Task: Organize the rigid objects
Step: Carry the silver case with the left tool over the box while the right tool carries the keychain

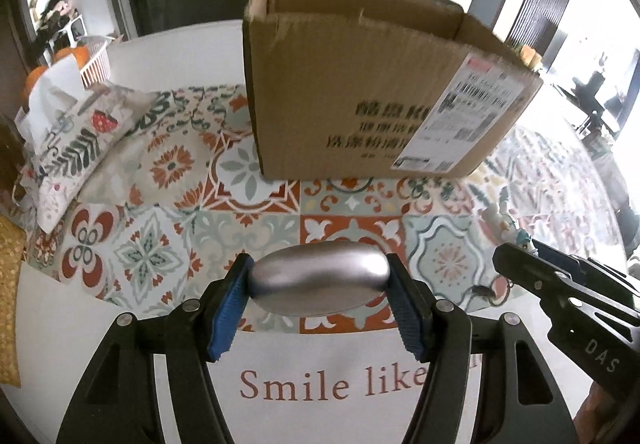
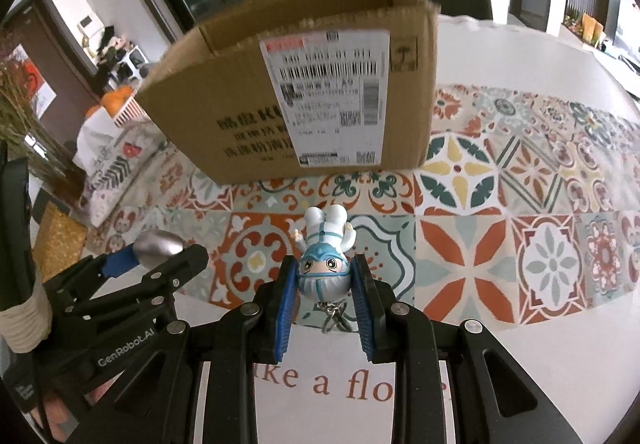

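My left gripper (image 1: 320, 286) is shut on a smooth silver oval metal piece (image 1: 320, 282) and holds it above the patterned tablecloth (image 1: 168, 244). My right gripper (image 2: 325, 286) is shut on the head of a small white and blue figurine keychain (image 2: 326, 244), which hangs upside down with its key ring toward me. An open cardboard box (image 1: 360, 91) with a shipping label stands on the cloth straight ahead of both grippers; it also shows in the right wrist view (image 2: 304, 95). The right gripper shows at the right edge of the left wrist view (image 1: 568, 292). The left gripper shows at the left of the right wrist view (image 2: 160, 260).
A tissue pouch (image 1: 68, 135) with a leaf print lies at the left on the cloth. A white basket with oranges (image 1: 92, 63) stands behind it. Dried flowers (image 2: 24, 123) stand at the far left. The table's white front part carries printed words (image 1: 332, 384).
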Demonstrator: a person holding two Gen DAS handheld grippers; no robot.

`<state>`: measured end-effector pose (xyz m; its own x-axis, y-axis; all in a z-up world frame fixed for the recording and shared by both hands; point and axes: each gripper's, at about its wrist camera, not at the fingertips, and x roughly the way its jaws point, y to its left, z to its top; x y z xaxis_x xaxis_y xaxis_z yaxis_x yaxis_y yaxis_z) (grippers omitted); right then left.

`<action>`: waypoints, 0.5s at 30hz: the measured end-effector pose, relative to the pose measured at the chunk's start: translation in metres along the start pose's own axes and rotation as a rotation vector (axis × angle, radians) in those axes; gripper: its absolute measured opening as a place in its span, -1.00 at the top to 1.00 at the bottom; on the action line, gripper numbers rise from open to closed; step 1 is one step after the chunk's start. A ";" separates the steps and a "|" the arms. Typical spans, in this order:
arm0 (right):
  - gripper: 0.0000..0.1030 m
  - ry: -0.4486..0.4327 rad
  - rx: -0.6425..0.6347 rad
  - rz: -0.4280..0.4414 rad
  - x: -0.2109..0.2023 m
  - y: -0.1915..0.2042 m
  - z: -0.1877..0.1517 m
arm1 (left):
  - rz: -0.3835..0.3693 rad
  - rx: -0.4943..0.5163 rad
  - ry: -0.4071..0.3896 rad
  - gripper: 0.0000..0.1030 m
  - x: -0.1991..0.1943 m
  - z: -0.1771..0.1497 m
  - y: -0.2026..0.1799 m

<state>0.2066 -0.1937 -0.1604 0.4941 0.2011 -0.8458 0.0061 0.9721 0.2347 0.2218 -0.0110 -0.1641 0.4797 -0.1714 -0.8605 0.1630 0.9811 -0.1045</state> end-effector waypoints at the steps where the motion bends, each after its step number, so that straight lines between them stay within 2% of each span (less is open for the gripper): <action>1: 0.47 -0.010 0.000 0.002 -0.005 0.001 0.002 | -0.004 0.001 -0.013 -0.25 -0.006 0.002 -0.001; 15: 0.47 -0.149 -0.037 0.002 -0.058 0.017 0.028 | -0.032 0.027 -0.144 -0.25 -0.059 0.033 -0.006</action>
<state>0.2021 -0.1920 -0.0940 0.6177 0.1852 -0.7643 -0.0257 0.9761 0.2157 0.2205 -0.0101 -0.0964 0.5925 -0.2152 -0.7763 0.2025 0.9725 -0.1150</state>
